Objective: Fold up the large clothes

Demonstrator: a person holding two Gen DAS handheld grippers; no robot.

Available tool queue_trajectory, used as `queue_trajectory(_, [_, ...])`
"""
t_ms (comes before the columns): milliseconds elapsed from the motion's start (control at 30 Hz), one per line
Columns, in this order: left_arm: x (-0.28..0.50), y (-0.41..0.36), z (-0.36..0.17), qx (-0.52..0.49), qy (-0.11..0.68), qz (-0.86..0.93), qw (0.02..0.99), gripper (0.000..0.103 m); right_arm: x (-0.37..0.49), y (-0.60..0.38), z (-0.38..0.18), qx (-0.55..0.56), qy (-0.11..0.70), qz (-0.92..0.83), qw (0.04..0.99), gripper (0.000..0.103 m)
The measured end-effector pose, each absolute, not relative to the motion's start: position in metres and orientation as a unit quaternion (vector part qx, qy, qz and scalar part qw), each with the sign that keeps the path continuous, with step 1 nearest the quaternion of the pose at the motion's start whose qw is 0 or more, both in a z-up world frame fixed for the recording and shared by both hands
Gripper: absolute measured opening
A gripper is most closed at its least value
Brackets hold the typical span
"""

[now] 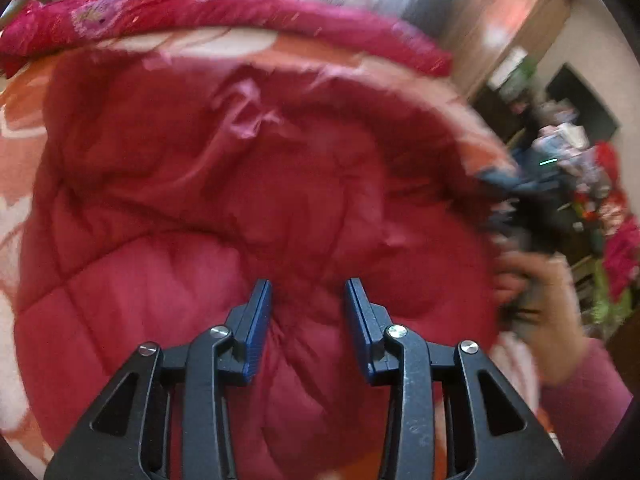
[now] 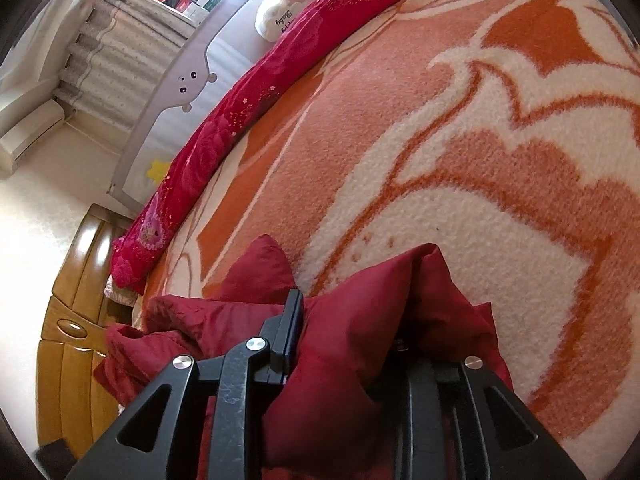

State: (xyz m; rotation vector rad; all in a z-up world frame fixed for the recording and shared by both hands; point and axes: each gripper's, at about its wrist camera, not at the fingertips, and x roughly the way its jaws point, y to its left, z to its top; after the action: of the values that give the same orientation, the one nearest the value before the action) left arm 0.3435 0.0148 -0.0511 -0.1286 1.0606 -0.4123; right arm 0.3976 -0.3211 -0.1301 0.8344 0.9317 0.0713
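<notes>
Jacket: red quilted, spread mid-blanket.
Left gripper: jaws released, hovering above the padding, likely seeking a hold.
Right gripper: clenched on bunched jacket fabric, likely to carry the fold.

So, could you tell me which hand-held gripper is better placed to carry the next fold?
Right. The right hand-held gripper already clamps a bunch of the red quilted jacket; the left hand-held gripper is open above it.
</notes>
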Motion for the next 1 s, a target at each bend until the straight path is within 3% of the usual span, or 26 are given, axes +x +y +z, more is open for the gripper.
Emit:
queue_trajectory(300, [0.369,0.017,-0.071,-0.087,0.514,-0.172,0.836,0.035,0.371,-0.337,-0.065,0.408,0.389,0.092,0.821,0.049])
queue_trajectory(633, [0.367,0.017,-0.074,-0.089,0.516,-0.167,0.836,0.035,0.335,-0.266,-0.034,0.193,0.389,0.118,0.893,0.056])
queue_trajectory(767, [0.366,0.019,-0.074,-0.09,0.516,-0.168,0.835,0.035,0.31,-0.236,-0.023,0.119,0.344,0.146,0.92,0.056])
queue_trajectory(1000, [0.369,0.02,-0.072,-0.088,0.522,-0.168,0.831,0.034,0.367,-0.209,-0.081,0.024,0.474,0.117,0.872,0.058])
